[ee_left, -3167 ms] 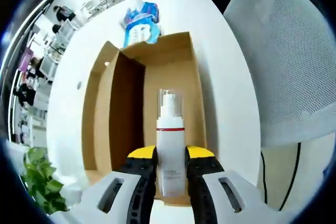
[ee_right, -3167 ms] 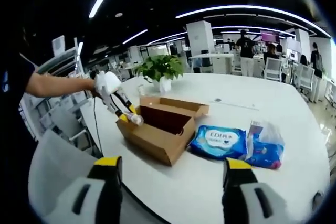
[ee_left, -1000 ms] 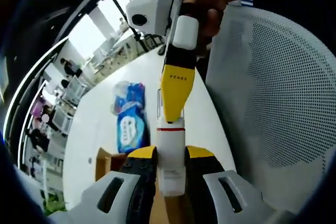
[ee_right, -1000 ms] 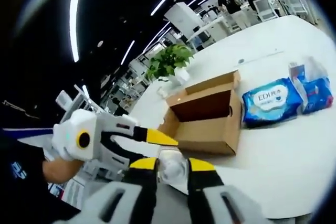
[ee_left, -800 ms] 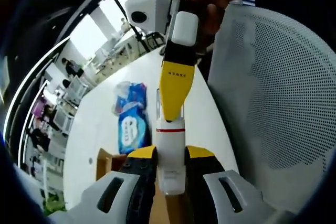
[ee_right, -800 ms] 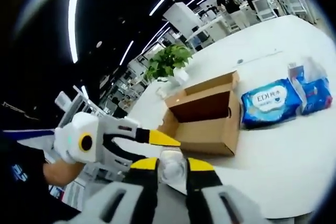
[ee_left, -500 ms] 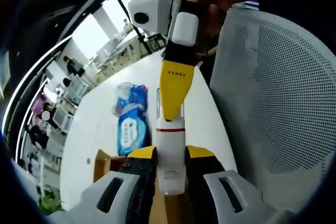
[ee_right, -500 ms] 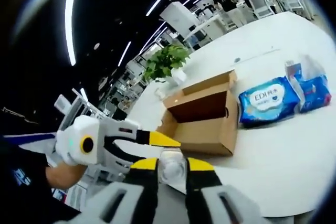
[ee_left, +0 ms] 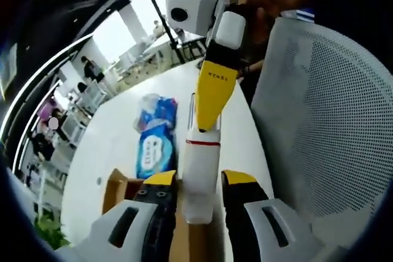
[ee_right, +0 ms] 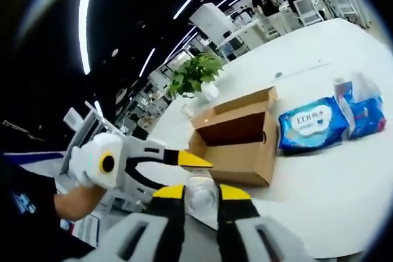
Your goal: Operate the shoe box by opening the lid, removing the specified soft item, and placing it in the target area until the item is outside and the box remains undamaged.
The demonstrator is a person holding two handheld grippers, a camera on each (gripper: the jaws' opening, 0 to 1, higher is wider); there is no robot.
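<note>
1. The white table (ee_right: 344, 182) bears the open cardboard shoe box (ee_right: 236, 142), flaps up, with a potted plant (ee_right: 195, 73) beyond it.
2. Two blue tissue packs (ee_right: 314, 125) lie right of the box.
3. The white pump bottle (ee_left: 201, 164) is outside the box, in the air over the table's near edge.
4. The right gripper (ee_right: 195, 196) is clamped on the bottle's capped top.
5. The left gripper (ee_left: 199, 179) flanks the bottle's base; its jaws seem slightly parted, so I cannot tell whether it grips.
</note>
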